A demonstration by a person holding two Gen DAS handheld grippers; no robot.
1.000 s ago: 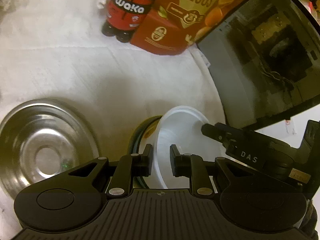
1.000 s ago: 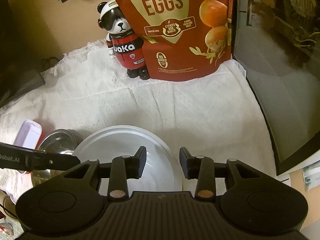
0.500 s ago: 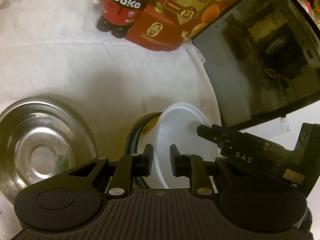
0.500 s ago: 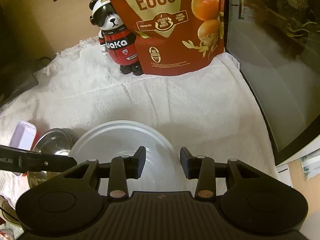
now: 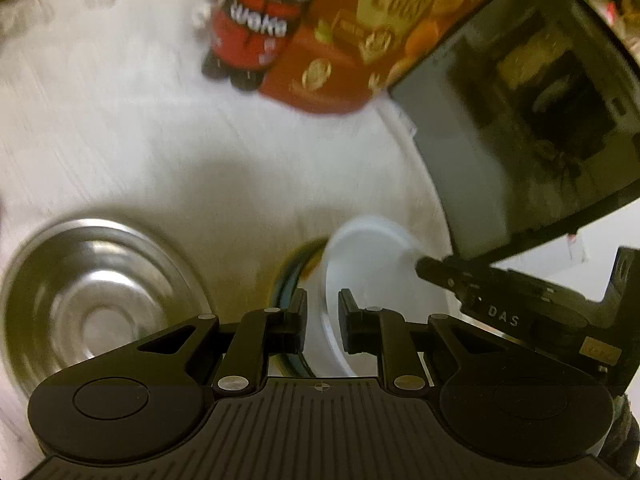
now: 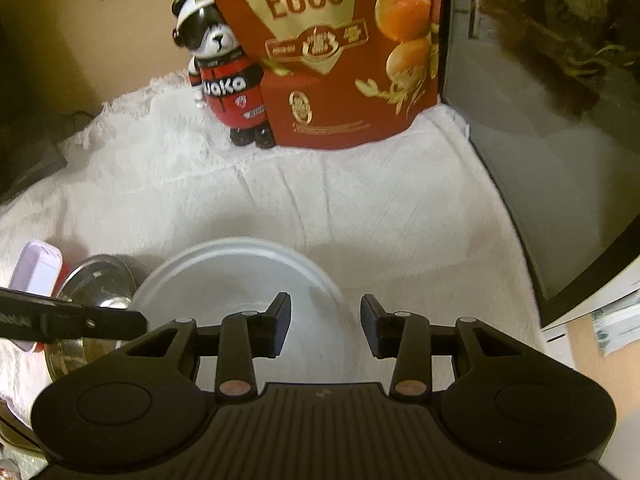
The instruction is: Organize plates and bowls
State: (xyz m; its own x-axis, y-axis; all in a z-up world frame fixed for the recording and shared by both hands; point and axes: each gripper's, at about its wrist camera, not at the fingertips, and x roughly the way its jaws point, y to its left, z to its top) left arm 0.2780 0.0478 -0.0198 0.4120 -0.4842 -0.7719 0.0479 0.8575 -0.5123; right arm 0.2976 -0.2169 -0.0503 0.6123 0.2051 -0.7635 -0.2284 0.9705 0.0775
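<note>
A white plate (image 6: 240,276) lies on the white cloth, over a dark-rimmed bowl (image 5: 290,280) that shows only at its left edge. My left gripper (image 5: 323,300) is closing, its jaws nipping the plate's left rim. In the right wrist view one left finger (image 6: 80,322) reaches the plate's left edge. My right gripper (image 6: 325,304) straddles the plate's right rim with its jaws apart and not pressing; from the left wrist view, the right gripper (image 5: 428,270) pokes in over the plate. A steel bowl (image 5: 96,300) sits to the left.
A quail-eggs bag (image 6: 340,60) and a bear figure (image 6: 228,80) stand at the back of the cloth (image 6: 380,208). A dark glass-fronted case (image 6: 560,160) walls the right side. A small white-and-red box (image 6: 36,268) lies left of the steel bowl (image 6: 100,284).
The left wrist view has become motion-blurred and shifted a little; its fingers stay on the white plate's rim. The right gripper's jaws and the plate look almost unchanged.
</note>
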